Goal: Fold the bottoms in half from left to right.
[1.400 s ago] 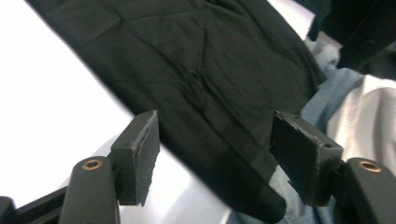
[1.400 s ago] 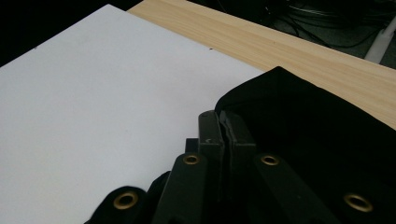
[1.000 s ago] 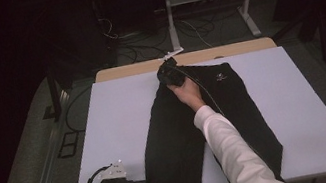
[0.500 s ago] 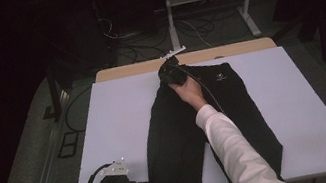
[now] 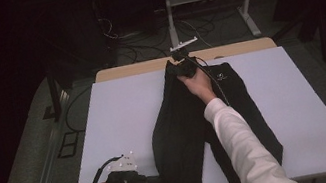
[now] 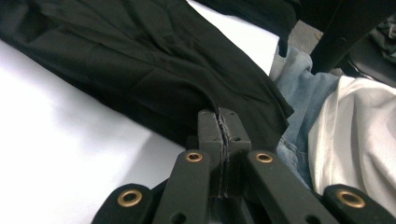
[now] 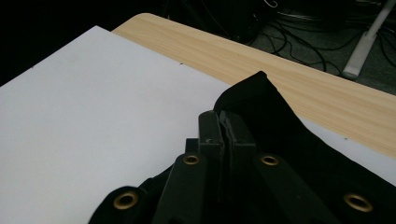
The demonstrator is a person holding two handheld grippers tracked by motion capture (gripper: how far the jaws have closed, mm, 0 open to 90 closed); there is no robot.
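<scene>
A long black garment (image 5: 183, 133) lies lengthwise on the white board (image 5: 119, 114), one part folded over toward the left. At the board's near edge my left gripper (image 5: 153, 179) is shut on the garment's near corner; in the left gripper view the jaws (image 6: 223, 122) are pressed together with a ridge of black cloth (image 6: 140, 70) pinched at their tips. At the far end my right gripper (image 5: 174, 65) is shut on the garment's far edge. In the right gripper view a peak of black cloth (image 7: 280, 135) rises from its jaws (image 7: 223, 122), lifted a little off the board.
The white board rests on a wooden table (image 5: 136, 68) whose bare strip shows along the far side. Beyond it, cables and a white stand's legs (image 5: 249, 15) lie on the dark floor. The person's jeans (image 6: 292, 98) and white shirt (image 6: 355, 135) are close to the near edge.
Both grippers have risen slightly and shifted right with the cloth. The far end of the garment has lifted off the board and moved right.
</scene>
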